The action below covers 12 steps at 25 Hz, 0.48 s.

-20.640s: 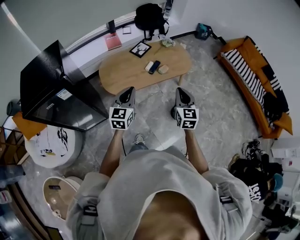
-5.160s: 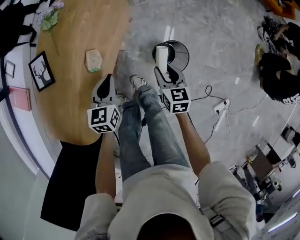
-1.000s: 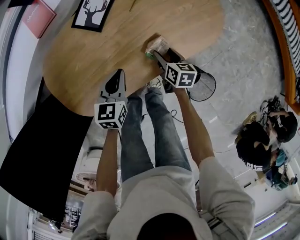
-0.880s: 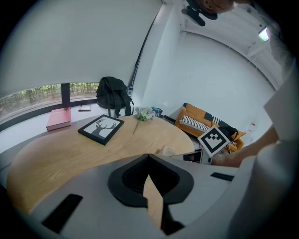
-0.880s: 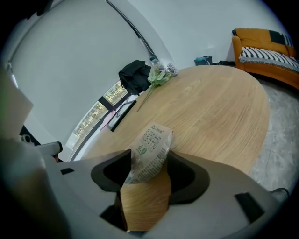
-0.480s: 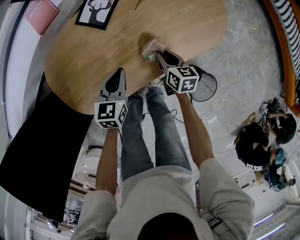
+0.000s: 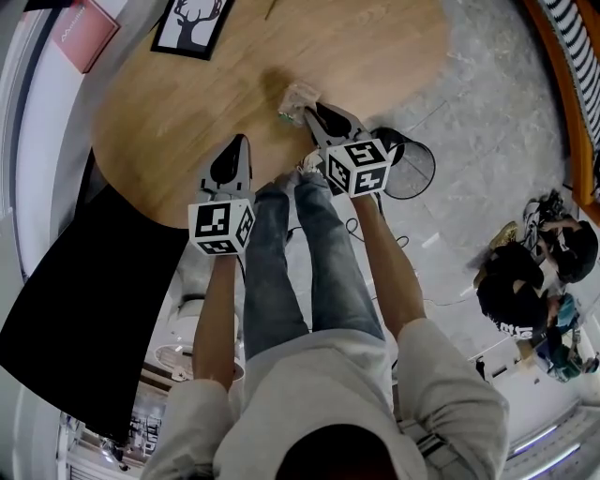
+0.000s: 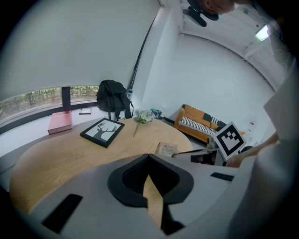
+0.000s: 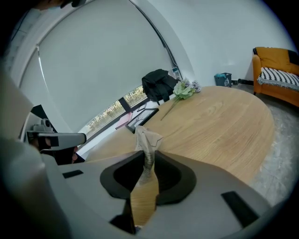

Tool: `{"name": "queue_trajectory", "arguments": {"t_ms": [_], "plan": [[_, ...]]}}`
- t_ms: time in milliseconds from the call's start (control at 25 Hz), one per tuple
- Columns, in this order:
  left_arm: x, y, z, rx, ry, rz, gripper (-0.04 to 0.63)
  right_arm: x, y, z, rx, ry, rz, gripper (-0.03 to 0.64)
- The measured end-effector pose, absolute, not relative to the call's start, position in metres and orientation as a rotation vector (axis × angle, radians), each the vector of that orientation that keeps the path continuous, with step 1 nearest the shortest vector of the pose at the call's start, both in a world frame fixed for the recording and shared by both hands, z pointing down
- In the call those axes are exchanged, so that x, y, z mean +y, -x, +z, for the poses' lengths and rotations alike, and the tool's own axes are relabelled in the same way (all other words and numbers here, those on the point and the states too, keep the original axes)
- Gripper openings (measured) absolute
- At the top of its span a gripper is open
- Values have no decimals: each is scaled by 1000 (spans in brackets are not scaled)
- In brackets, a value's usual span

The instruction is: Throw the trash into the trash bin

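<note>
Step in hand: pick-up. The right tool (image 7: 302,111) is closing on a crumpled wrapper (image 9: 146,138), which is pinched between its jaws over the tabletop (image 7: 178,103), near the edge beside the trash bin (image 7: 411,171). The left tool (image 8: 148,159) is closed and empty. Next move, in my judgement: carry the wrapper past that edge and release it above the bin. The bin is partly hidden behind the right tool. Whether the wrapper is clear of the wood is uncertain.

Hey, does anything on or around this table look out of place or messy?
Mostly the crumpled wrapper: the right tongs are closing on it above the table, not yet in the bin. A flower sprig lies loose on the wood, and the picture frame lies flat.
</note>
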<state>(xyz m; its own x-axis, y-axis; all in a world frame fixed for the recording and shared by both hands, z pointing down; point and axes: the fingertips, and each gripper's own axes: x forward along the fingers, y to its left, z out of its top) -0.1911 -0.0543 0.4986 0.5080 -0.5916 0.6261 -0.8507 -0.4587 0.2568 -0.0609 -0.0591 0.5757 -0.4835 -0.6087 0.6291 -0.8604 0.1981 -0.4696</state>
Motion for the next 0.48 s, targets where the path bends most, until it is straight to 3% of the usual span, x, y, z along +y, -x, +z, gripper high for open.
{"name": "queue_trajectory", "arguments": {"t_ms": [480], "plan": [[-39,135,491,-1028,-2342,651,18,-17,-15,559,-2088,-1658,1156,87]]}}
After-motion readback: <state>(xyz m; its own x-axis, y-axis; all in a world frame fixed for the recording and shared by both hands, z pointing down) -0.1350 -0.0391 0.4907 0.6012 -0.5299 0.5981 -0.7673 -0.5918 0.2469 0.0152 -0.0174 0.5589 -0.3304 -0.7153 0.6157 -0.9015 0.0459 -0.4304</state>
